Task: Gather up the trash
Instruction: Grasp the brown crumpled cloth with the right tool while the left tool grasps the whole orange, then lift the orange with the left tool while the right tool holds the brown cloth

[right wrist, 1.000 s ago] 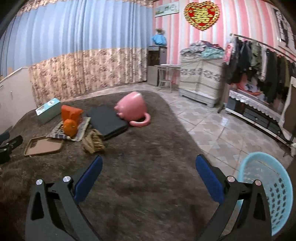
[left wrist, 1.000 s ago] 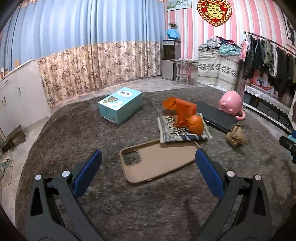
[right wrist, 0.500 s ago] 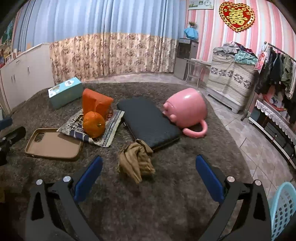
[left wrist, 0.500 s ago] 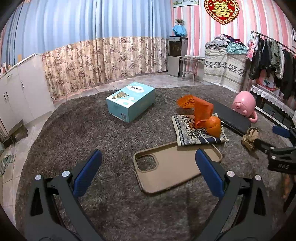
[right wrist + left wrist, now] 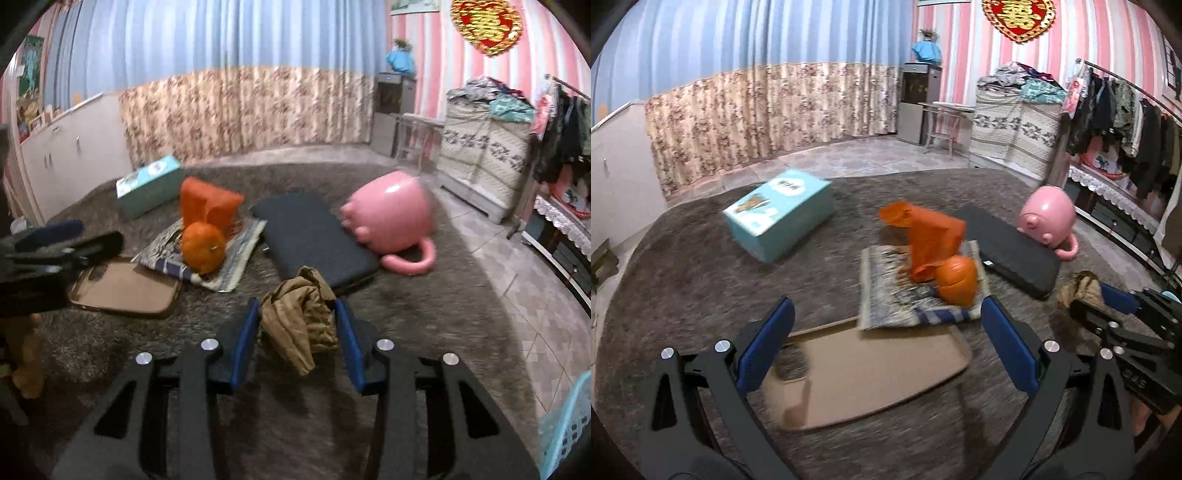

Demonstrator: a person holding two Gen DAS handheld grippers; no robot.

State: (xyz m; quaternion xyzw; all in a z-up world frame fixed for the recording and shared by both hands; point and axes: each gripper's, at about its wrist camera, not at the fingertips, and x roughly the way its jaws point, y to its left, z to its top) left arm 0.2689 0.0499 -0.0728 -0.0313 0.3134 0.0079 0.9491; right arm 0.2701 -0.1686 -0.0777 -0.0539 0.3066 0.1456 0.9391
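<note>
A crumpled brown wad (image 5: 299, 321) lies on the dark rug in front of a black pad. My right gripper (image 5: 297, 306) has its jaws closing, and the blue pads touch the wad on both sides. From the left wrist view the same wad (image 5: 1078, 288) shows at the right with the right gripper (image 5: 1108, 306) on it. My left gripper (image 5: 886, 308) stands open above a tan phone case (image 5: 871, 373), with nothing between its fingers. Beyond it an orange (image 5: 956, 275) and an orange bag (image 5: 931, 232) sit on a flat patterned wrapper (image 5: 890, 291).
A teal box (image 5: 779, 212) lies at the back left of the rug. The black pad (image 5: 314, 236) and a tipped pink pig mug (image 5: 391, 218) are behind the wad. A light-blue basket (image 5: 569, 417) stands on the tiled floor at the lower right.
My right gripper swung from the basket side to the brown wad and narrowed its jaws around it. My left gripper moved forward over the phone case, still open.
</note>
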